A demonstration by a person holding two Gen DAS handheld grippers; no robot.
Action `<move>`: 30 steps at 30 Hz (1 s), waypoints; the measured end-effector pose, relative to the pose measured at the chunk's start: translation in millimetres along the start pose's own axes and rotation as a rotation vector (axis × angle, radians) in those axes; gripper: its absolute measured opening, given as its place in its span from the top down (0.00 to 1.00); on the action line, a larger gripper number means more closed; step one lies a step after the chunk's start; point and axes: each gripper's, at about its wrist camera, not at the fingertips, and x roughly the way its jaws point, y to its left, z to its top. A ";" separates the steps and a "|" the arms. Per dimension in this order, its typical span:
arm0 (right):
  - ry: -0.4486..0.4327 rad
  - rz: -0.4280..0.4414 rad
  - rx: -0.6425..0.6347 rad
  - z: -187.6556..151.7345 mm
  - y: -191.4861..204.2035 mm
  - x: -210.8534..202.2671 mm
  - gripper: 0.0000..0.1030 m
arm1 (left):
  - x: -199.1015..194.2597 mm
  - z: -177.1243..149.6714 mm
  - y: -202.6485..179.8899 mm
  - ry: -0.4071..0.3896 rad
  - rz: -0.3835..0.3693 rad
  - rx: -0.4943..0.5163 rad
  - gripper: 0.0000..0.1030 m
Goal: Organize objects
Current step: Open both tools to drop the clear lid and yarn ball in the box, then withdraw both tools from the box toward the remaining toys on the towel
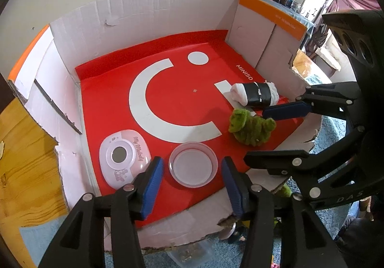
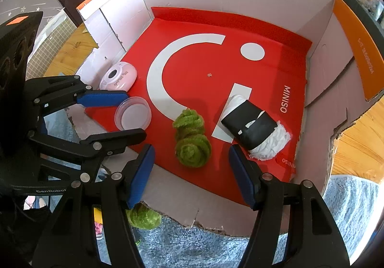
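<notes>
Cardboard box (image 1: 168, 16): open-topped, white inner walls, orange-edged flaps, torn near rim; floor lined with a red MINISO bag (image 1: 168, 80) (white smile logo), lying flat.
Pink case (image 1: 124, 158): rounded, lettered "My Melody", small round mirror on top; lies flat in the near-left corner of the liner.
Clear round lid (image 1: 193, 164): shallow, transparent, lying flat just beside the pink case.
Green chenille toy (image 2: 192, 138): fuzzy, coiled, on its side near the front edge.
White cloth roll (image 2: 256, 127): wrapped in a black band, on its side, near the green toy but apart.
</notes>
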 end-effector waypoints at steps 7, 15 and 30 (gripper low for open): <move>-0.013 -0.002 -0.003 0.5 -0.1 -4.8 0.39 | -5.4 -1.0 -2.1 -0.010 -0.007 0.002 0.48; -0.059 -0.011 0.009 0.6 7.2 -16.7 0.39 | -22.8 -3.4 -1.4 -0.058 0.025 -0.018 0.41; -0.266 -0.070 -0.014 -11.5 32.4 -78.0 0.31 | -100.1 -19.3 -10.0 -0.296 0.113 -0.102 0.31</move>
